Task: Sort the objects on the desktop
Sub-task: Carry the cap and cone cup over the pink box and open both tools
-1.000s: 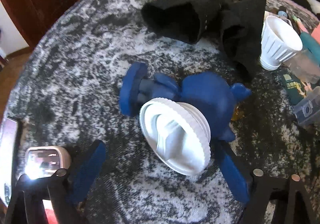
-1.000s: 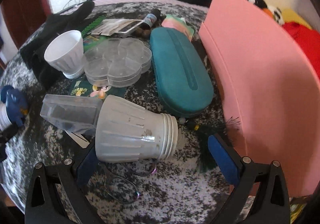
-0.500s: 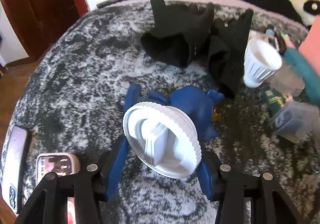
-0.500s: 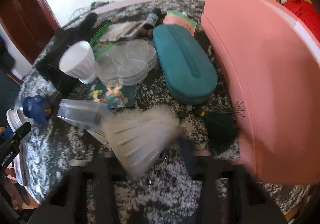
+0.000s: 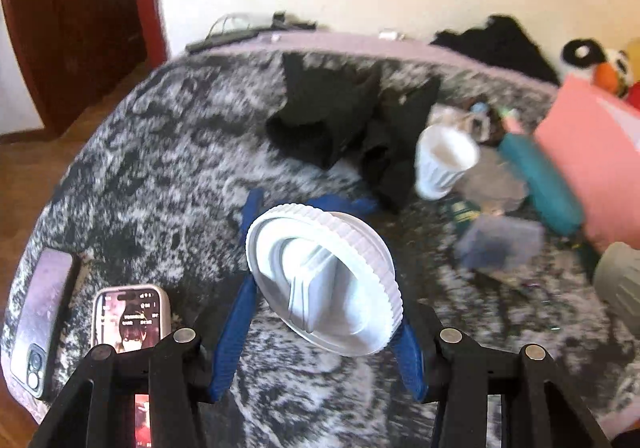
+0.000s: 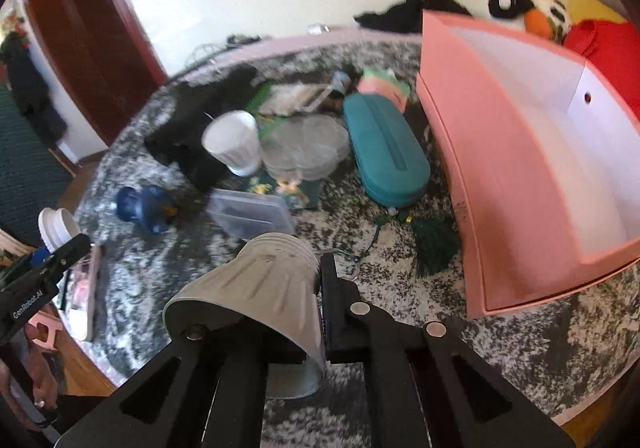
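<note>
Now both hands are loaded: the left gripper [image 5: 320,300] clamps the white ribbed lid [image 5: 324,280] by its rim, raised above the mottled tabletop [image 5: 160,184], while the right gripper [image 6: 316,308] pinches the wall of the grey ribbed cup [image 6: 256,296]. Best carry both level toward the pink box [image 6: 520,184], I'd say. The teal case [image 6: 384,156], green tassel [image 6: 432,244] and clear container [image 6: 252,214] crowd that route.

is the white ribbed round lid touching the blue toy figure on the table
Apart. The right wrist view shows the white ribbed round lid held up by the left tool, clear of the blue toy figure.
</note>
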A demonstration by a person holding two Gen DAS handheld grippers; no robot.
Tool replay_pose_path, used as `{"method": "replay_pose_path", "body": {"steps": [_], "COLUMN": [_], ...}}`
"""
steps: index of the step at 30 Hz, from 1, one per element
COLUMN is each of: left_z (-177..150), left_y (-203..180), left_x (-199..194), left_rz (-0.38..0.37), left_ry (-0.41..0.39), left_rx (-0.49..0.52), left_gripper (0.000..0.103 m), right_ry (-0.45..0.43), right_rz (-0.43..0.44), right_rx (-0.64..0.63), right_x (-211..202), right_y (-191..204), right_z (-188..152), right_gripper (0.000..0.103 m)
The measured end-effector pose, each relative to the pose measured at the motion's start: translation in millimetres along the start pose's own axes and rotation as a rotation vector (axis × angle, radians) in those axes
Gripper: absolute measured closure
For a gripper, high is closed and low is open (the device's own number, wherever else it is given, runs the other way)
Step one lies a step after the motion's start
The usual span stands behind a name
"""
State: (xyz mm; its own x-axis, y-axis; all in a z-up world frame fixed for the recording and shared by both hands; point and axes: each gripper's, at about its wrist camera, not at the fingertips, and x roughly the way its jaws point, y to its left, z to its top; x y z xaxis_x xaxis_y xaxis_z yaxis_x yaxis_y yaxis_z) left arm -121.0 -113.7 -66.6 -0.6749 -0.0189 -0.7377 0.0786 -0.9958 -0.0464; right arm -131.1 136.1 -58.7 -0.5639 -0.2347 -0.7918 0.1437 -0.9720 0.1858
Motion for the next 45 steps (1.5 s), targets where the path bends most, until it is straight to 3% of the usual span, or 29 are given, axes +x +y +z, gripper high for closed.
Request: {"method": "replay_pose_path", "body": {"steps": [10, 16, 20, 24, 28, 30, 31, 32, 33, 36, 38, 40, 42, 45], "left_z": [24, 53, 71, 85, 96, 102, 104, 104, 104, 109, 113, 114, 110, 100], "left_y": [-77, -152, -215, -286, -340, -361, -369, -373, -376, -376, -370, -363, -344, -299], "left_x": [-83, -114, -122, -100, -57, -24, -9, 1, 11, 20, 17, 13, 0, 1], "left_rz": [-0.074, -0.159, -0.235, -0.315, -0.367, -0.395, -0.4, -0.385, -0.36, -0.325, -0.357, -0.382, -0.371, -0.29], "left_ry": [-0.152, -0.218, -0.251, -0.199, -0.092, 0.038, 0.097, 0.136, 0.173, 0.203, 0.215, 0.225, 0.191, 0.137], "left_rx": [0.117, 0.197, 0.263, 0.327, 0.373, 0.376, 0.374, 0.374, 0.374, 0.36, 0.325, 0.304, 0.288, 0.248], "left_gripper": [0.048, 0.048, 0.048, 0.048, 0.048, 0.047, 0.046, 0.046, 0.046, 0.038, 0.028, 0.028, 0.028, 0.024], "right_ry": [-0.235, -0.359, -0.422, -0.42, -0.307, -0.194, -0.123, -0.063, -0.032, -0.009, -0.022, -0.048, -0.102, -0.196], "right_rz": [0.009, -0.061, -0.167, -0.272, -0.305, -0.333, -0.364, -0.394, -0.417, -0.457, -0.447, -0.435, -0.421, -0.378], "right_rx": [0.003, 0.091, 0.179, 0.295, 0.369, 0.375, 0.375, 0.387, 0.397, 0.395, 0.398, 0.404, 0.377, 0.291], "right_x": [-108, -166, -193, -198, -172, -149, -133, -119, -112, -108, -115, -123, -136, -151], "right_y": [-9, -56, -107, -168, -229, -253, -263, -271, -276, -280, -277, -274, -257, -215], "right_z": [-1, 1, 8, 26, 57, 75, 84, 90, 92, 89, 86, 82, 79, 72], "right_gripper": [0.098, 0.098, 0.098, 0.098, 0.097, 0.089, 0.059, 0.02, 0.012, 0.014, 0.014, 0.014, 0.013, 0.013]}}
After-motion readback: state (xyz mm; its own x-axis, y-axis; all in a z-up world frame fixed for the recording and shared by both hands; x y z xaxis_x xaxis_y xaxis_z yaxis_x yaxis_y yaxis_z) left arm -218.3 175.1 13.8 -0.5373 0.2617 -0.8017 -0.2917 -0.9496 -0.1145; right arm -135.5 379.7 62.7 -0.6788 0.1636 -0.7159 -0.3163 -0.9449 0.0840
